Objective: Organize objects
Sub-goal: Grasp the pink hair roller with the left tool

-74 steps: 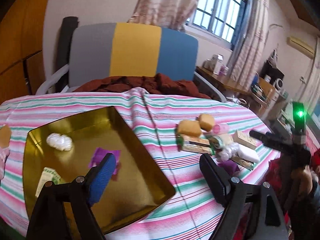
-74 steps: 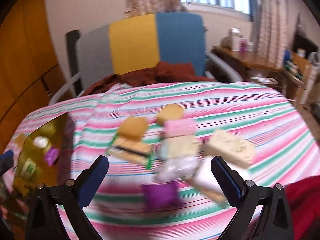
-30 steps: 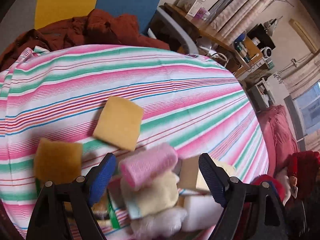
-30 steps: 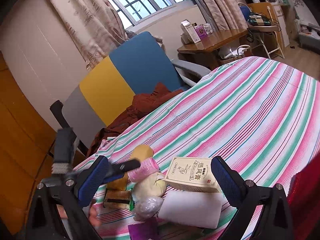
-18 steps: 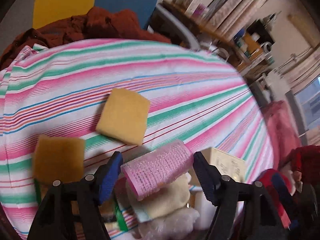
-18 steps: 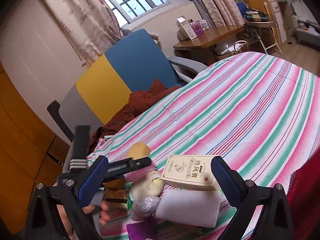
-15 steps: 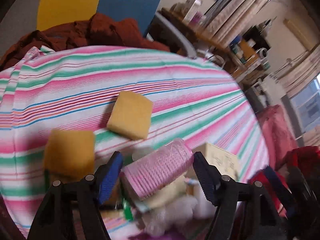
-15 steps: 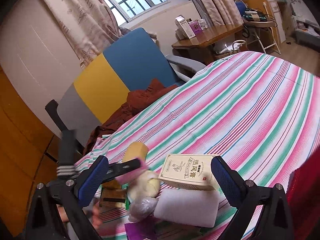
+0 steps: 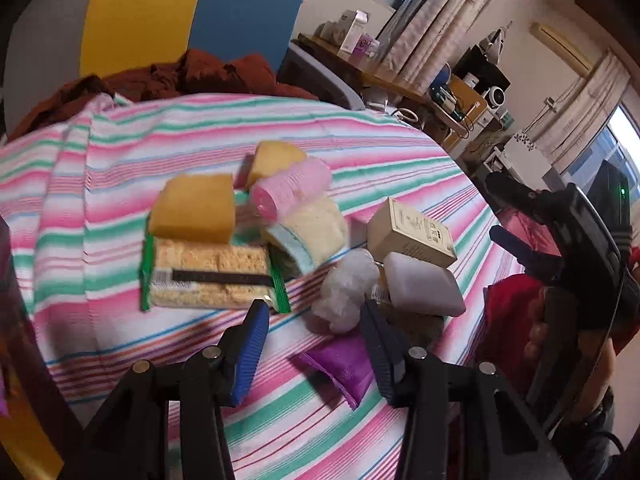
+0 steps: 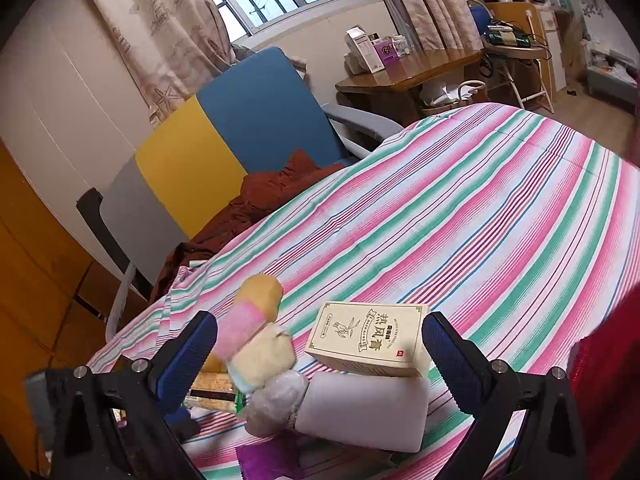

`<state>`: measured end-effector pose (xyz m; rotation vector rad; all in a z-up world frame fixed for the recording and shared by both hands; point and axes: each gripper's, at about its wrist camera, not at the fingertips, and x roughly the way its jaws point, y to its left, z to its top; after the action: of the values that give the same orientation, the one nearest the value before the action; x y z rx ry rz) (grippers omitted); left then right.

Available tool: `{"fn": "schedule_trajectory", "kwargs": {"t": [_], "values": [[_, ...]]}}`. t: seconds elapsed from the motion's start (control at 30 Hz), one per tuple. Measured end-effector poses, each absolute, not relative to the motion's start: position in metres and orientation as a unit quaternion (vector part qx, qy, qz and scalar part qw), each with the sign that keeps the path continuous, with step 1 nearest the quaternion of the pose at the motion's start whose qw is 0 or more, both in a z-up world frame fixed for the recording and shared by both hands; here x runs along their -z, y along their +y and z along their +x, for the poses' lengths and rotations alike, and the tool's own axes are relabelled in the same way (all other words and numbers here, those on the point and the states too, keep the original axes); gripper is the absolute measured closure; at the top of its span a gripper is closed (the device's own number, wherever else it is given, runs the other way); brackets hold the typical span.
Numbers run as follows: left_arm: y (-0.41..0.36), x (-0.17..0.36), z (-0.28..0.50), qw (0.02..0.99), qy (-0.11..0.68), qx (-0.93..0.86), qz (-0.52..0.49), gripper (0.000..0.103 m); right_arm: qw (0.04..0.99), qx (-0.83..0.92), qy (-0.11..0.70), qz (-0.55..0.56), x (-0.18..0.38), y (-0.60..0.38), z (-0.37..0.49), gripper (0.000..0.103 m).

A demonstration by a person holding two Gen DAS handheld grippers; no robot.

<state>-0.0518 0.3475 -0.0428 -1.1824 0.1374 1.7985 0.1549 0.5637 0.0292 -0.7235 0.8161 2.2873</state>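
A heap of small items lies on the striped tablecloth [image 9: 120,160]: a pink hair roller [image 9: 290,192], two yellow sponges [image 9: 194,208], a noodle packet [image 9: 212,272], a cream cloth [image 9: 316,228], a crumpled plastic ball [image 9: 348,288], a white block [image 9: 424,288], a beige box [image 9: 412,232] and a purple pouch [image 9: 344,364]. My left gripper [image 9: 312,344] is open and empty, just short of the plastic ball. My right gripper [image 10: 320,356] is open and empty, above the beige box [image 10: 368,340] and white block [image 10: 360,412]. The roller [image 10: 240,332] rests on the heap.
A grey, yellow and blue chair [image 10: 224,140] with a brown cloth [image 9: 192,72] stands behind the table. A wooden desk [image 10: 412,68] with boxes is at the back right. The gold tray's edge [image 9: 24,420] shows at the lower left. My right gripper shows at the right of the left wrist view [image 9: 560,232].
My left gripper had closed in around the pink roller; now it has pulled back and lower, jaws narrower and empty, and the roller lies on the heap. The right gripper barely moved.
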Motion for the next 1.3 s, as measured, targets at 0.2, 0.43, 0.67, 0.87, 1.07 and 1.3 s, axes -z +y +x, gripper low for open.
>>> {"fn": "schedule_trajectory", "kwargs": {"t": [0.2,0.43,0.67,0.87,1.07,1.3], "values": [[0.360,0.032,-0.069,0.466,0.059,-0.737,-0.486,0.045,0.306,-0.860,0.300,-0.276,-0.029,0.561,0.154,0.000],[0.404,0.048,-0.115,0.422,-0.012,-0.710,-0.564,0.021,0.296,-0.864,0.303,-0.271,-0.030,0.561,0.155,0.000],[0.450,0.060,-0.140,0.377,-0.015,-0.720,-0.583,0.010,0.280,-0.867,0.316,-0.265,-0.029,0.564,0.154,0.000],[0.457,0.081,-0.140,0.354,-0.011,-0.707,-0.612,0.029,0.268,-0.868,0.327,-0.259,-0.027,0.564,0.155,0.000],[0.432,0.071,-0.127,0.388,-0.019,-0.724,-0.570,0.034,0.271,-0.867,0.329,-0.258,-0.026,0.564,0.156,0.000],[0.383,0.042,-0.104,0.420,-0.019,-0.746,-0.516,0.034,0.279,-0.863,0.324,-0.268,-0.026,0.565,0.153,0.000]]}}
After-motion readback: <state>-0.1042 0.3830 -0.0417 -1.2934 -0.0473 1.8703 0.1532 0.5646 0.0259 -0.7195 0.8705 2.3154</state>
